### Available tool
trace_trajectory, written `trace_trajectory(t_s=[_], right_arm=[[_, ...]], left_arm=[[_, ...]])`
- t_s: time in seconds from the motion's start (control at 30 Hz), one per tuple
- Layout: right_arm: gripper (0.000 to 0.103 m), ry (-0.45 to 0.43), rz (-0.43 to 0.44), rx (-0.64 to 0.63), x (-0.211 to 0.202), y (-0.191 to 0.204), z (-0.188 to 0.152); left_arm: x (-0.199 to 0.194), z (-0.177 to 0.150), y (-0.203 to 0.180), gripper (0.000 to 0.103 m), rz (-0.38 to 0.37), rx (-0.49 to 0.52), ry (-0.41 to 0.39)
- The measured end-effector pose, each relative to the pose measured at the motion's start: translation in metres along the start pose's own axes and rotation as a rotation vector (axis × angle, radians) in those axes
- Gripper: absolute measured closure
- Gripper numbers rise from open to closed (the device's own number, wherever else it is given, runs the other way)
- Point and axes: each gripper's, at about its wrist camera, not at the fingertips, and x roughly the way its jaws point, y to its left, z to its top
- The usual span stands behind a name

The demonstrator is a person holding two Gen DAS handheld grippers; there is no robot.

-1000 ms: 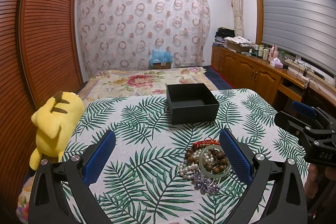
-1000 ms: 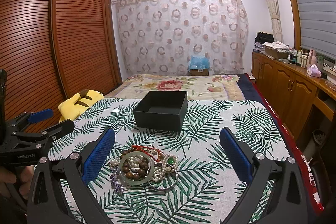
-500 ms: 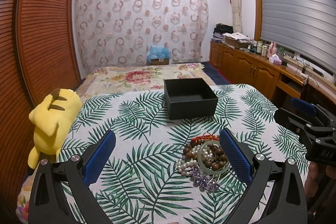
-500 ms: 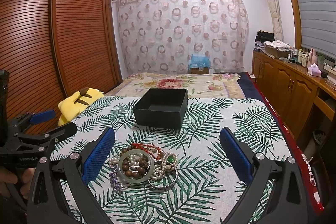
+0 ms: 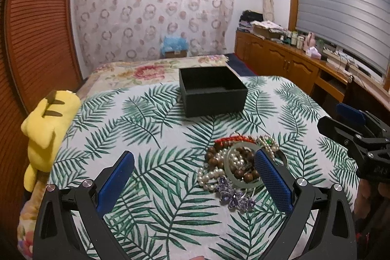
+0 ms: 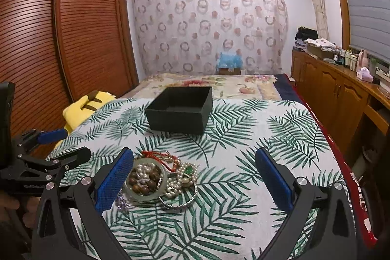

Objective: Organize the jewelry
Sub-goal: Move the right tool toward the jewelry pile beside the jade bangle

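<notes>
Left wrist view: the jewelry pile (image 5: 240, 162) lies on the leaf-print table (image 5: 146, 138), on the near side of the open black box (image 5: 212, 90) and well apart from it, with bare cloth between. The left claw (image 5: 193, 180) hangs over the table with its jaws wide apart and nothing between them; its right blue pad (image 5: 273, 180) overlaps the pile's right edge in this view, though whether it touches cannot be told. In the right wrist view the right claw (image 6: 195, 180) is likewise spread wide and empty, its left pad (image 6: 114, 180) just beside the pile on the side away from the box. The pile is a tangle: a pale green bangle (image 5: 240, 168) lying flat, brown wooden beads (image 5: 215, 157) inside and around it, white pearl strands (image 5: 207, 174), a red cord (image 5: 234, 139) on the box side, a purple crystal piece (image 5: 234, 197) on the near side, and a thin silver bangle (image 6: 180, 201). The bangles look stiff, smooth and likely slippery, and the green one probably brittle, so a pinch across its rim seems soundest. The strands are limp and light and would likely drag neighbours along. The heap has no clear long axis, and the bangle, being a ring, points nowhere; the purple piece seems to run roughly crosswise to the line toward the box.
</notes>
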Motion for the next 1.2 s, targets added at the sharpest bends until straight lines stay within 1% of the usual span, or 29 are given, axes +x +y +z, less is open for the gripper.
trace_trajectory(t_s=[0.13,0.17,0.2,0.23,0.37,0.5,0.7,0.73,0.87,0.97,1.2], right_arm=[[0.003,0.022,0.004,0.001,0.007,-0.009,-0.009],[0.004,0.029,0.004,-0.001,0.009,-0.012,-0.012],[0.010,0.037,0.005,-0.004,0.011,-0.016,-0.014],[0.012,0.044,0.006,-0.008,0.012,-0.018,-0.017],[0.028,0.090,0.002,-0.008,0.023,-0.035,-0.025],[0.034,0.143,0.004,-0.016,0.033,-0.046,-0.034],[0.035,0.200,0.028,-0.024,0.042,-0.050,-0.047],[0.035,0.200,0.033,-0.023,0.042,-0.050,-0.048],[0.035,0.204,0.045,-0.020,0.043,-0.051,-0.048],[0.035,0.203,0.052,-0.018,0.043,-0.051,-0.048],[0.035,0.202,0.050,-0.026,0.042,-0.051,-0.048]], left_arm=[[0.011,-0.006,-0.005,0.008,-0.027,0.019,0.032],[0.013,-0.007,-0.006,0.008,-0.030,0.024,0.038],[0.016,-0.008,-0.008,0.008,-0.038,0.032,0.048],[0.019,-0.009,-0.010,0.008,-0.044,0.039,0.056],[0.028,-0.014,-0.019,0.008,-0.071,0.065,0.084],[0.037,-0.016,-0.028,0.008,-0.105,0.088,0.113],[0.053,-0.017,-0.046,0.008,-0.129,0.160,0.156],[0.055,-0.017,-0.048,0.008,-0.131,0.174,0.160],[0.067,-0.016,-0.055,0.017,-0.134,0.207,0.189],[0.074,-0.017,-0.060,0.018,-0.133,0.249,0.208],[0.084,-0.016,-0.066,0.018,-0.138,0.295,0.232]])
